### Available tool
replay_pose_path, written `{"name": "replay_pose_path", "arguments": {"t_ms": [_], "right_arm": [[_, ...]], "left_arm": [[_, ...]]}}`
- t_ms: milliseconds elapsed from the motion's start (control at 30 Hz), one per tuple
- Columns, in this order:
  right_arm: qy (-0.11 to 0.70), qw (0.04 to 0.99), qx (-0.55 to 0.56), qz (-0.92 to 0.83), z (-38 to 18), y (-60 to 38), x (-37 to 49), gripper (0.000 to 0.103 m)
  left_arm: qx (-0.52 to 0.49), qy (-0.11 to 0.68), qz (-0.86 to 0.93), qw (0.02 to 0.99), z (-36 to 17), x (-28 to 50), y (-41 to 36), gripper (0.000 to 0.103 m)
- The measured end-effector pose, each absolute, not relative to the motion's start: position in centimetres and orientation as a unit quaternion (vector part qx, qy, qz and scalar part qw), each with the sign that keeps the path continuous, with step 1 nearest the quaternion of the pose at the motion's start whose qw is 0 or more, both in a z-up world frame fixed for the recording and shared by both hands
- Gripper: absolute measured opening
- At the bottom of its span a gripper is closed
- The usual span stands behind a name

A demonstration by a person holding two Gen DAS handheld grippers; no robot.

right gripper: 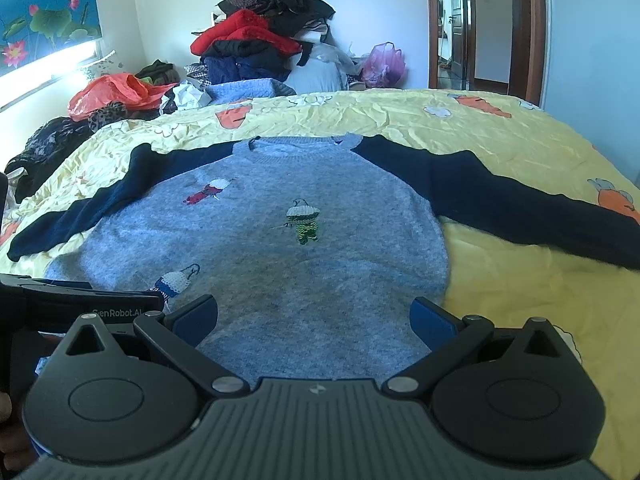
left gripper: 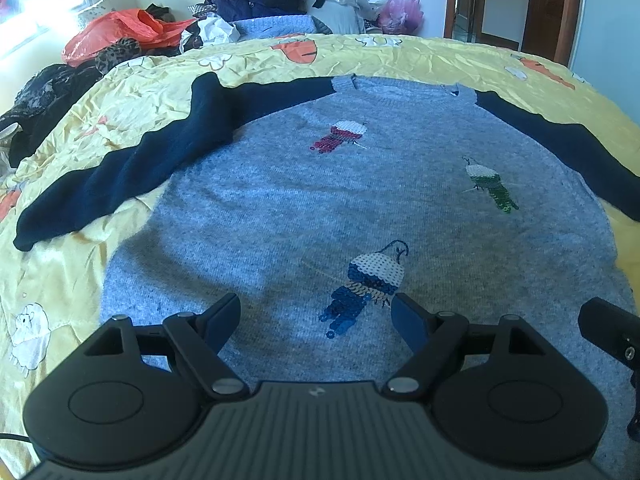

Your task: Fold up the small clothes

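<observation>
Blue-padded fingers [left gripper: 222, 320] of the left gripper [left gripper: 316, 316] stand spread wide with nothing between them, poised over the lower part of a small grey sweater [left gripper: 304, 208] near its hem; whether they touch the knit cannot be told. The right gripper [right gripper: 314, 318] matches the pose, its fingers [right gripper: 434, 320] likewise parted and empty above the lower right portion of the same garment, and its tip shows at the right edge of the left wrist view. The left gripper's body, lettered "GenRobot.AI", appears at the left edge of the right wrist view. The sweater lies flat, front up, collar away from the cameras, on a wrinkled yellow bedspread [right gripper: 500, 132] printed with carrots and white flowers. Its navy sleeves [right gripper: 520, 204] stretch out to either side, the left one bent at an angle toward the near edge. Three sequined birds decorate the grey front: a blue bird [left gripper: 366, 284] just ahead of the left gripper, a green bird [right gripper: 304, 220] near the centre right, and a red bird [left gripper: 342, 138] close to the collar. Beyond the bed, a pile of clothes [right gripper: 260, 48] in red, black and navy rises against the far wall, with an orange plastic bag [right gripper: 112, 90] to the left, a pink plastic bag [right gripper: 382, 64] to the right, and a wooden door frame [right gripper: 532, 28] further right.
</observation>
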State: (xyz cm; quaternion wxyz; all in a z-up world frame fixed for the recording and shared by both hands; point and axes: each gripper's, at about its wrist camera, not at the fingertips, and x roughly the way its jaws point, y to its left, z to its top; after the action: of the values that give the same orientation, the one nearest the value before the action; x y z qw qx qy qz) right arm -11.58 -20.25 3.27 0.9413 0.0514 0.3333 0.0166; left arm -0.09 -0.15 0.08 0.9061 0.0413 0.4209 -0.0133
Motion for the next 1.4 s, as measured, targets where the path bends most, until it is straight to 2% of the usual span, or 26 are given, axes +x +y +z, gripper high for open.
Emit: {"name": "replay_pose_path", "arguments": {"t_ms": [800, 1400], "right_arm": [[0.332, 0.941, 0.060, 0.014, 3.2, -20.5, -11.5, 0.103], [0.334, 0.935, 0.121, 0.023, 2.5, -23.4, -10.9, 0.103]], "left_arm": [[0.049, 0.419, -0.014, 0.906, 0.0, -0.2, -0.2, 0.083], [0.068, 0.414, -0.020, 0.907, 0.4, 0.6, -2.3, 0.083]]}}
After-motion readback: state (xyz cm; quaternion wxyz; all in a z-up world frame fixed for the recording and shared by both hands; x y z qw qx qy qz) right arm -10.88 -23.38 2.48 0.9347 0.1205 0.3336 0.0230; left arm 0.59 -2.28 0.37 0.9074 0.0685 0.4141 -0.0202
